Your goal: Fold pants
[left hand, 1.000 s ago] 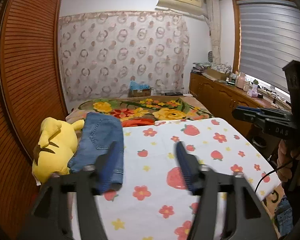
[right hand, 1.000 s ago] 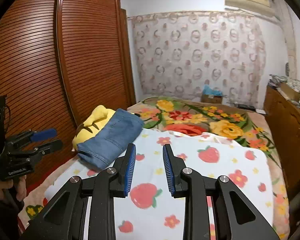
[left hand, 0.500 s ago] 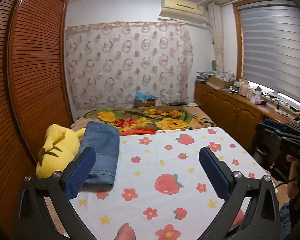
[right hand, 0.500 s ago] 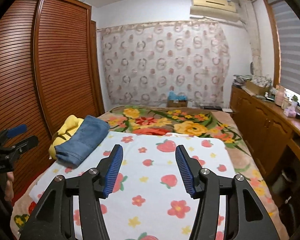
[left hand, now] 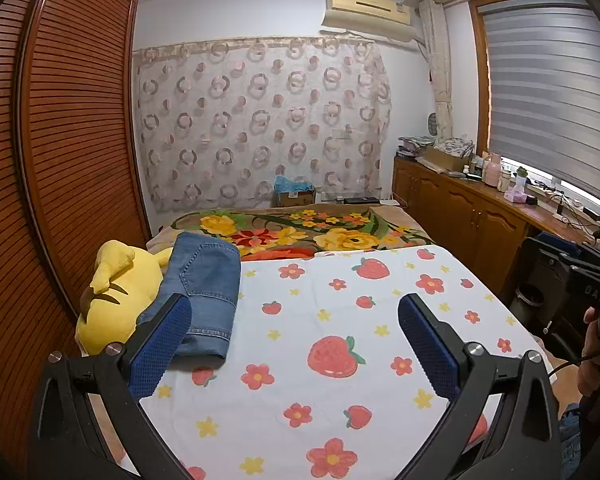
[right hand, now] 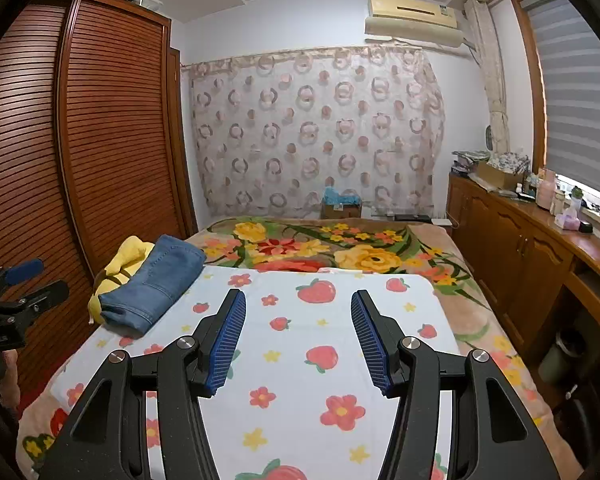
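One folded pair of jeans (left hand: 204,292), one yellow plush toy (left hand: 112,304), two hand-held grippers (left hand: 294,320) (right hand: 298,314), one air conditioner (left hand: 366,10)

Evenly and softly lit, daylight entering under the blind (left hand: 548,92) at right, glaring along the sill. Only faint shadows on the bed sheet (left hand: 340,320). Sharp throughout, no motion blur. Strong fisheye bending of the wardrobe (right hand: 100,140) at left, black vignette in corners.

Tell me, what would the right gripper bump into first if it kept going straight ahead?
Probably the strawberry sheet on the bed. The right gripper is open, holds nothing, and tilts slightly downward. The folded jeans lie off to its left, likely out of its way.
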{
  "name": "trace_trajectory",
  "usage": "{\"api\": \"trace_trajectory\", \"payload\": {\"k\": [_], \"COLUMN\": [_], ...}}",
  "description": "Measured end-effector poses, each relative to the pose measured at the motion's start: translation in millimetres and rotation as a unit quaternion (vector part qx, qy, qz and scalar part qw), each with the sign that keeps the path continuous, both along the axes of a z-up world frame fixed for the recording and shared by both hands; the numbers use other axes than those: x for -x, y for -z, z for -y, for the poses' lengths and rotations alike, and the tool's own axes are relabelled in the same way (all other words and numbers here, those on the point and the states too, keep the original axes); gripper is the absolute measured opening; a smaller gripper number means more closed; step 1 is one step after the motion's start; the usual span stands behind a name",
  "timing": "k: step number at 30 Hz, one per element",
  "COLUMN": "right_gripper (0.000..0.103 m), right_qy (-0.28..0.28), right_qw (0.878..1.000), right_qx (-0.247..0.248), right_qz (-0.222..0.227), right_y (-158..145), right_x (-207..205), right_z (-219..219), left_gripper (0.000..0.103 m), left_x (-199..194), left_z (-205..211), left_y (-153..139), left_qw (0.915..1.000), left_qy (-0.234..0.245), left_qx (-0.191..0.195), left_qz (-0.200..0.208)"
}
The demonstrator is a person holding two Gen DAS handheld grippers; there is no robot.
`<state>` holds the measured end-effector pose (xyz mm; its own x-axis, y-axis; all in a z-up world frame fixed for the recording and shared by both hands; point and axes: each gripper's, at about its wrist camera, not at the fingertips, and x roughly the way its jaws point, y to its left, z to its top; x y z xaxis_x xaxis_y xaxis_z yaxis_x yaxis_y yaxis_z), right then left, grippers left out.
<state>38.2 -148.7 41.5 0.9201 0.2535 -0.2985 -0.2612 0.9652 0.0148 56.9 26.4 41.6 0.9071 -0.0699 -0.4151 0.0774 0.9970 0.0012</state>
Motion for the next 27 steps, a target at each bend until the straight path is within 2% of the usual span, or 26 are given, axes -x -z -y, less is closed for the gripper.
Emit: {"api": "trace_trajectory", "payload": {"k": [27], "right_gripper": [0.057], "right_qy": [0.0], "right_qw": [1.0], "right_qx": [0.001], "right_qz": [0.0], "right_y": [-0.5], "right_x": [-4.1], "right_z": [14.7], "left_gripper": [0.103], "left_x": [-0.8], "left_z": [-2.5], "left_y": [0.0], "left_qw": [1.0], "left_qy": [0.0], "left_qx": [0.002], "left_qz": [0.001]}}
